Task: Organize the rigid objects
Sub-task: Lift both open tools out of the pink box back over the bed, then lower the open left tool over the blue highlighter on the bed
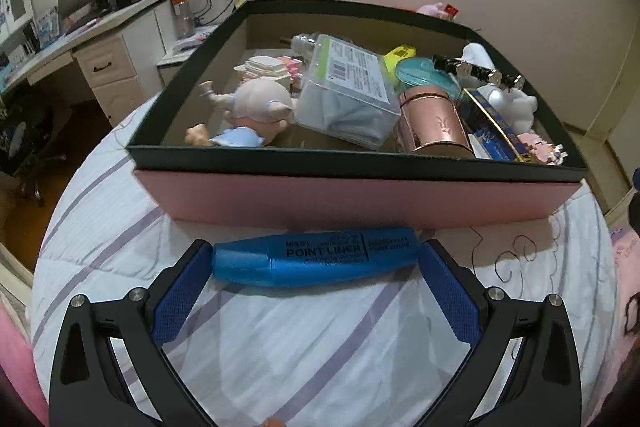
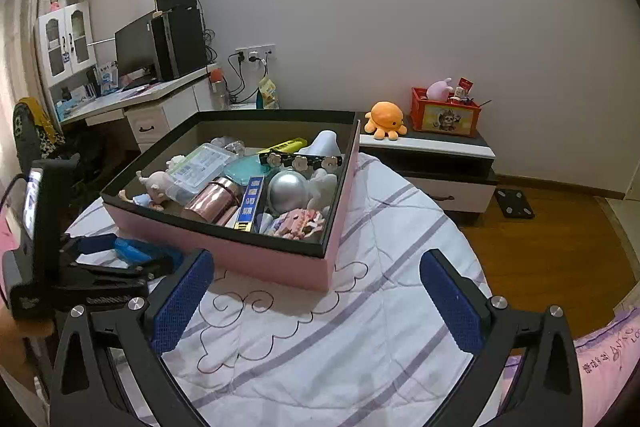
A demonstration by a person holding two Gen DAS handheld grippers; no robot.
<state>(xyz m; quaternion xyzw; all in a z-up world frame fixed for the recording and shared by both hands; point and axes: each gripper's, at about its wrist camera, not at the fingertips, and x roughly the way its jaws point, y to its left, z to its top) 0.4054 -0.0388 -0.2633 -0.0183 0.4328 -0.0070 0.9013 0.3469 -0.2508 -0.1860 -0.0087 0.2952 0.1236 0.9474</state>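
My left gripper [image 1: 316, 261] is shut on a blue Point Liner highlighter [image 1: 316, 261], held crosswise by its two ends just above the striped bedspread, right in front of the pink box [image 1: 360, 201]. The box holds several objects: a doll [image 1: 248, 111], a clear plastic case [image 1: 346, 93], a copper can [image 1: 434, 127]. In the right wrist view my right gripper [image 2: 316, 303] is open and empty over the bedspread, near the pink box [image 2: 248, 255] front corner. The left gripper and highlighter [image 2: 132, 251] show at the left there.
A desk [image 2: 132, 99] with a monitor stands at the back left. A low cabinet [image 2: 432, 155] with an orange plush and a red crate stands behind the bed on the right. Wooden floor lies beyond the bed edge.
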